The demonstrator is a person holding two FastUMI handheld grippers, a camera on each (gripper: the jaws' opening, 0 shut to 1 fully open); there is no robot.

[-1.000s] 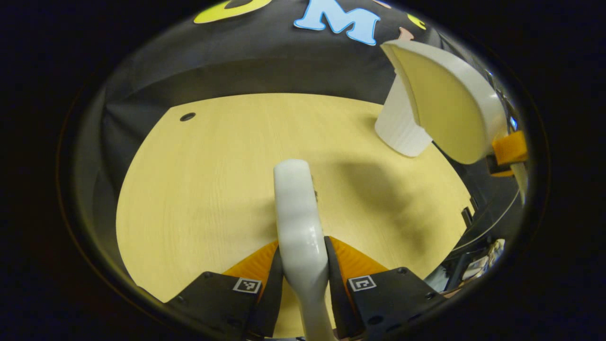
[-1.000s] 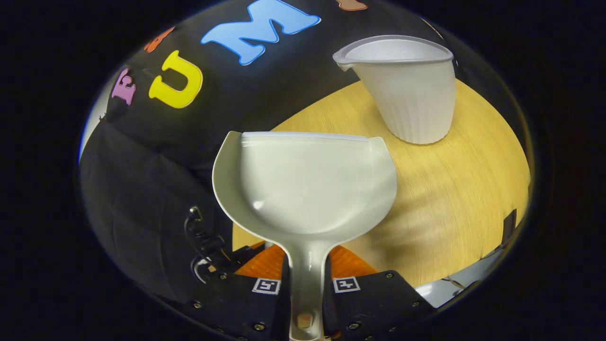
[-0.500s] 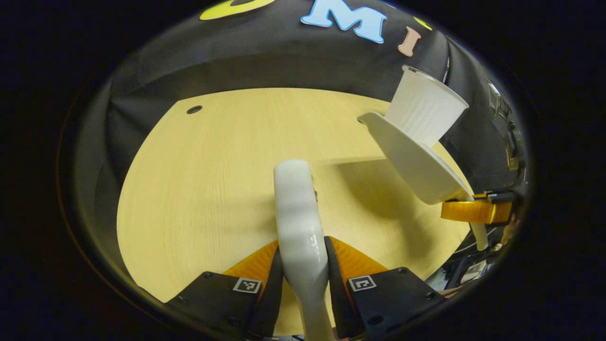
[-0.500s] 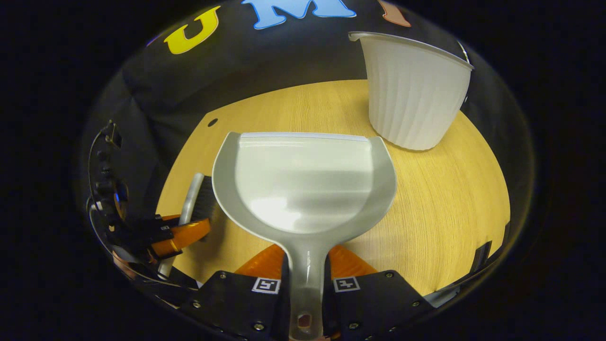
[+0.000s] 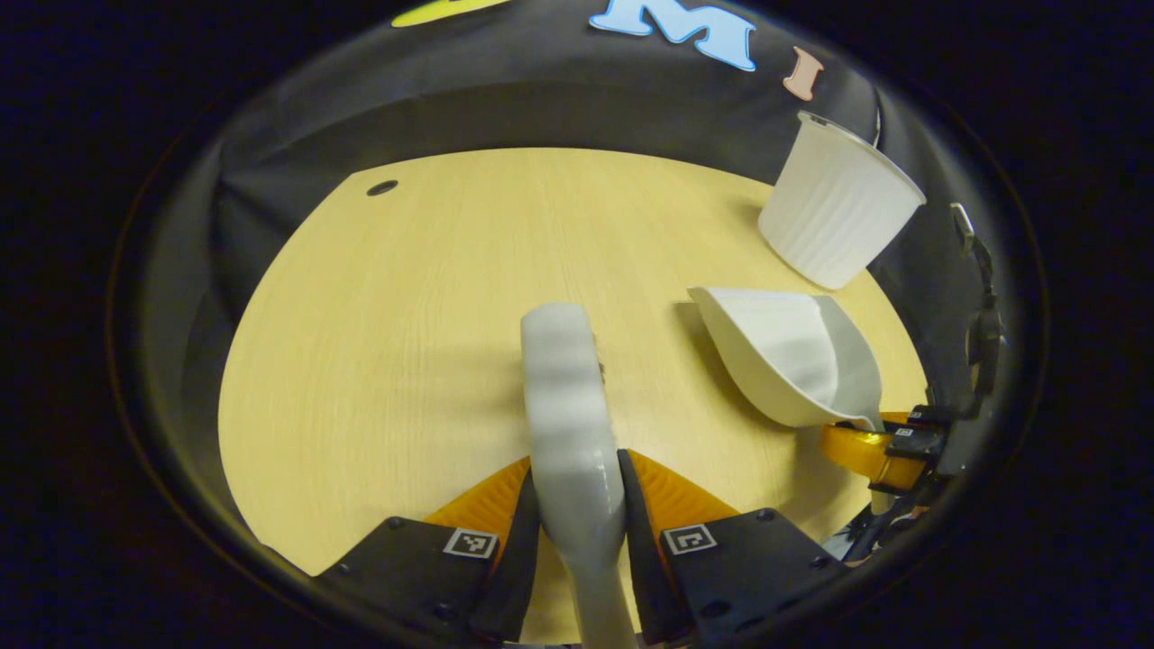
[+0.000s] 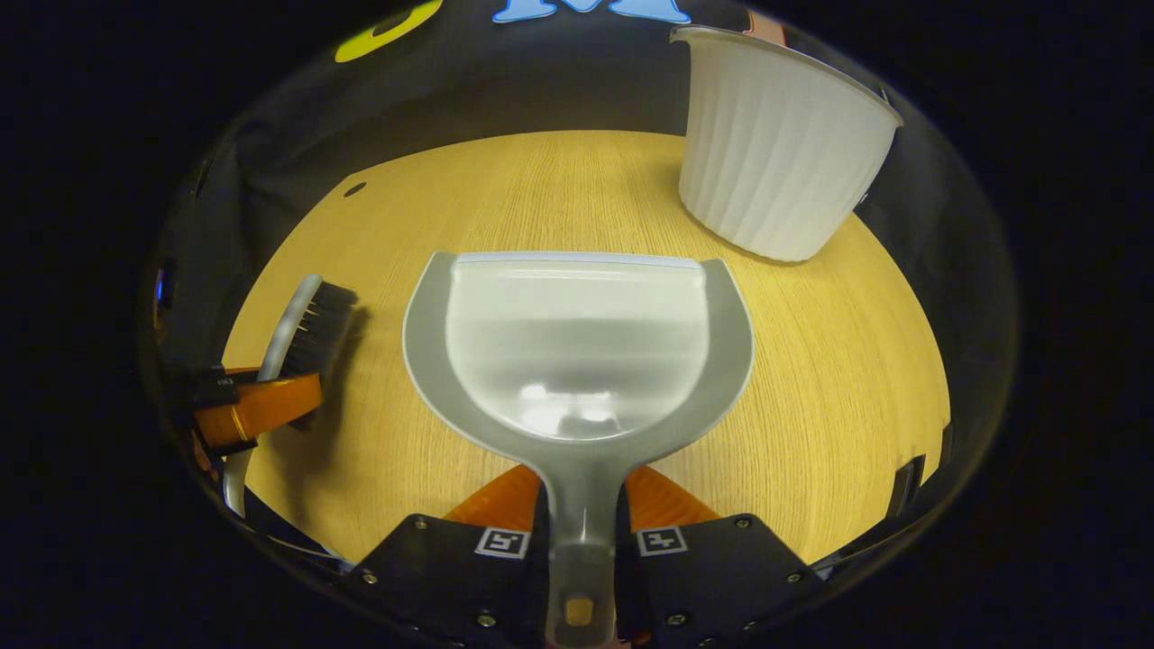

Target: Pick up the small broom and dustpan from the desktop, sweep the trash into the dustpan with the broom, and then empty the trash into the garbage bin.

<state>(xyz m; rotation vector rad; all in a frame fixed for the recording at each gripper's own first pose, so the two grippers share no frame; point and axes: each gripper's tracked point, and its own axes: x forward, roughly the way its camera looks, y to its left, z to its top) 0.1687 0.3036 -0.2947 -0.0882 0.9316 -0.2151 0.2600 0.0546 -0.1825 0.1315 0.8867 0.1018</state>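
In the left gripper view my left gripper [image 5: 577, 505] is shut on the white handle of the small broom [image 5: 566, 397], which points forward low over the wooden desktop [image 5: 397, 306]. The right gripper view has that broom [image 6: 306, 329] at the left, black bristles facing down toward the desk. My right gripper [image 6: 581, 532] is shut on the handle of the grey-white dustpan [image 6: 577, 347], held level just above the desk; its pan looks empty. The left gripper view places the dustpan [image 5: 793, 356] to the right, with the white ribbed garbage bin [image 5: 838, 216] behind it. That bin [image 6: 780, 153] stands at far right.
A small dark hole [image 5: 382, 187] marks the desktop's far left part. Black cloth wall surrounds the desk's back. The desk's right edge [image 6: 911, 487] lies close to the dustpan, and cables hang by it [image 5: 983, 333].
The dustpan has come down from a raised, tilted pose near the bin to level and low over the desk. The broom has stayed almost still.
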